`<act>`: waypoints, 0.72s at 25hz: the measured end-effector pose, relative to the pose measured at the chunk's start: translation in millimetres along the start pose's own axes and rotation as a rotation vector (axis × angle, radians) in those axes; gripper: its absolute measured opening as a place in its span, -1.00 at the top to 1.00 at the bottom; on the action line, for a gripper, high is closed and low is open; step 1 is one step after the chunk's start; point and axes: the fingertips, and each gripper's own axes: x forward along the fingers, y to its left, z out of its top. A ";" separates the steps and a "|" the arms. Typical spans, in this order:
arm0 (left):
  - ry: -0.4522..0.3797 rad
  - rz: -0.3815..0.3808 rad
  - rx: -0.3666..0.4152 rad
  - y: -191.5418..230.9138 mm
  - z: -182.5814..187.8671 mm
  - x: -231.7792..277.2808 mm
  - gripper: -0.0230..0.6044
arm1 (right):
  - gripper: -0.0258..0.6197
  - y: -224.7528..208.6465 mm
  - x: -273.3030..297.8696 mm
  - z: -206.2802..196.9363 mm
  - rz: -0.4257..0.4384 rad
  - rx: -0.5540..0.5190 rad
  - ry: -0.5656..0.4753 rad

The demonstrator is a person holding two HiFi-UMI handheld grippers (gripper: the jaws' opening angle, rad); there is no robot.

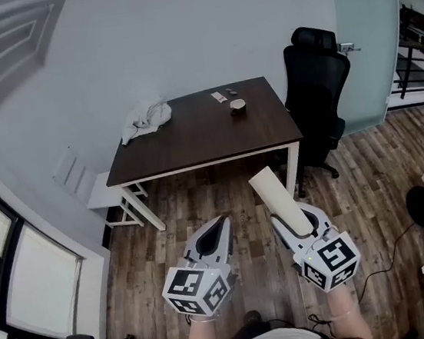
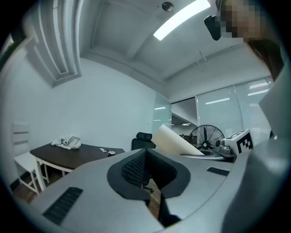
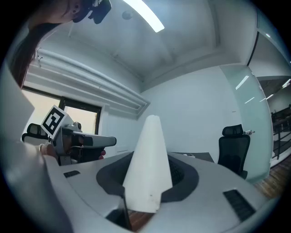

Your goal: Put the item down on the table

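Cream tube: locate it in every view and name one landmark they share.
Head view: lower right of centre, the cream tube juts forward.
Left gripper view: the tube slants up-left, right of centre.
Right gripper view: the tube stands dead centre.
Shared landmark: the black office chair.

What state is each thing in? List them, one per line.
right gripper: shut on the cream tube.
cream tube: held in the air, short of the table.
left gripper: shut, empty.
cloth: crumpled on the table.
cup: standing on the table.
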 end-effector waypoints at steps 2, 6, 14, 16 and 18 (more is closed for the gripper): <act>0.000 -0.003 -0.006 7.7 0.0 3.3 0.87 | 0.45 -0.3 8.1 -0.5 -0.007 0.005 0.003; 0.011 -0.018 -0.014 29.6 -1.6 7.6 0.87 | 0.45 2.2 30.3 -0.9 -0.020 0.011 -0.009; 0.039 -0.076 -0.024 79.1 -2.1 25.3 0.87 | 0.45 4.3 89.2 -6.0 -0.058 0.003 0.008; 0.040 -0.087 -0.027 92.5 -0.6 28.3 0.87 | 0.45 6.1 104.1 -6.6 -0.064 -0.009 0.014; 0.045 -0.091 -0.036 107.0 -1.0 31.1 0.87 | 0.45 8.5 118.8 -7.5 -0.065 -0.012 0.021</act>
